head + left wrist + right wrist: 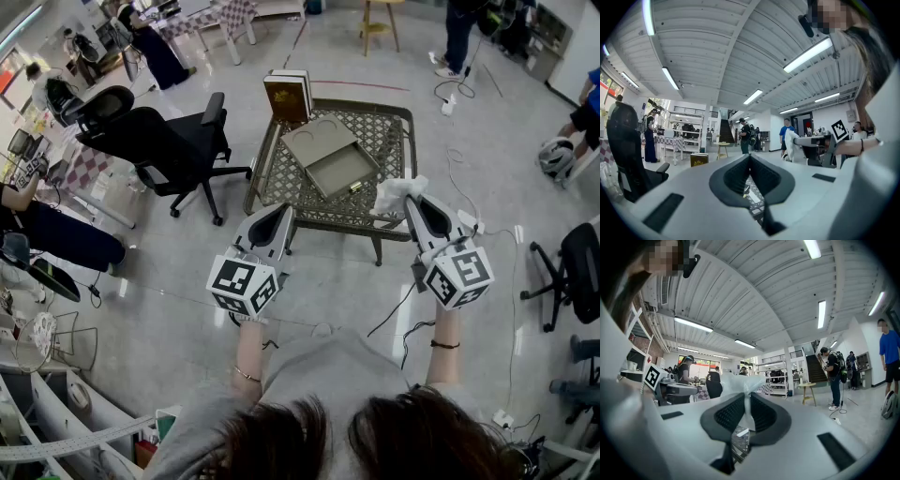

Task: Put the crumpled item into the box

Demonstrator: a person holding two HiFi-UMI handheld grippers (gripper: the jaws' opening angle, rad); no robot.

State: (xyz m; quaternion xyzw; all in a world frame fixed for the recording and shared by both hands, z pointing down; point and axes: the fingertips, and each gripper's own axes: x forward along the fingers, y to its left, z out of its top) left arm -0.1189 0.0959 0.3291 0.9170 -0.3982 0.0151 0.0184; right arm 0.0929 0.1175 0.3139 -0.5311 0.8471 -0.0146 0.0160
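Right gripper (747, 401): jaws nearly together, pinching a crumpled white plastic wad (397, 194), held level above the near right corner of the dark metal lattice table (380, 131). Left gripper (750, 155): jaws together, empty. The flat open grey box (333, 161) lies mid-table, apart from the wad.

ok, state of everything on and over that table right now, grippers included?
box, open, on the mesh table.
crumpled item, clamped, not yet in the box.
right gripper, shut on the crumpled item.
left gripper, shut, empty.
brown case, upright at the table's far edge.
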